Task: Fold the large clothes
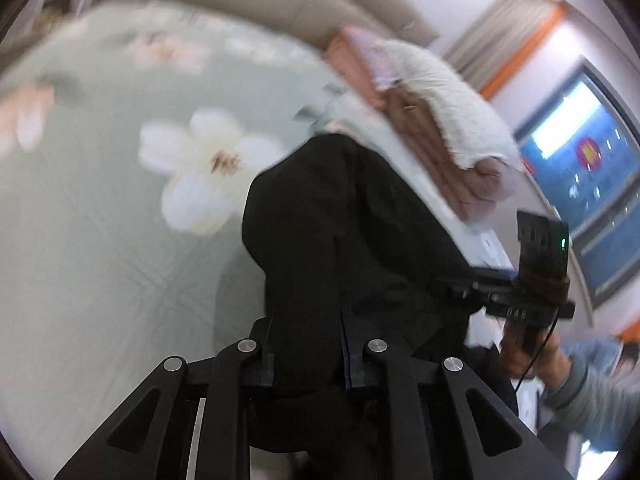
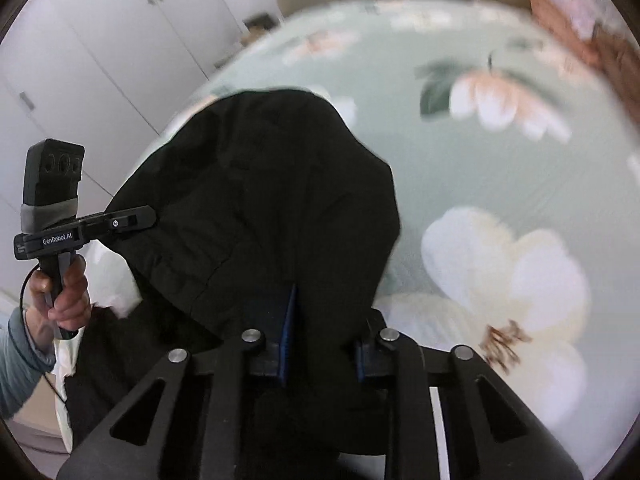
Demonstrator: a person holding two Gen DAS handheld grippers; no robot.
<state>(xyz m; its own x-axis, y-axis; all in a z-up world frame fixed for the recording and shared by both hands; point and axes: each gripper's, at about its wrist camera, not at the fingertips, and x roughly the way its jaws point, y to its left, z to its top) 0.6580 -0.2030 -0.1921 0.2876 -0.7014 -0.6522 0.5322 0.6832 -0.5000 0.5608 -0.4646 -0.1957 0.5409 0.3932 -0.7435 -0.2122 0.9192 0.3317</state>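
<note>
Garment (image 1: 352, 232), black and bulky, hangs between two hand-held grippers above a bed (image 1: 100, 240) covered by a pale green sheet printed with large white flowers. In the left wrist view the left gripper (image 1: 308, 360) has its two fingers closed in on a bunched edge of the cloth, which fills the gap between them and rises away in a thick fold. In the right wrist view the right gripper (image 2: 326, 344) pinches another part of the same edge, the dark cloth pressed between its blue-lined pads (image 2: 289, 332). Each view also shows the other gripper off to the side, held by a hand (image 2: 66, 300) in a grey-blue sleeve.

The fabric looks soft and limp: it drapes in deep rounded folds and sags under its own weight, with no stiffness to hold a crease. Its bulk suggests a thick layer, probably a jacket or heavy trousers, so it is likely moderately heavy and may slide out of a shallow pinch. A matte surface suggests fair friction against the pads. Best hold is probably at a hem, waistband or seam, where doubled layers give the fingers something firm, with both grips kept well apart so the cloth spreads flat. A folded pile of pink blankets and a white towel (image 1: 452, 120) lies at the far side of the bed.
</note>
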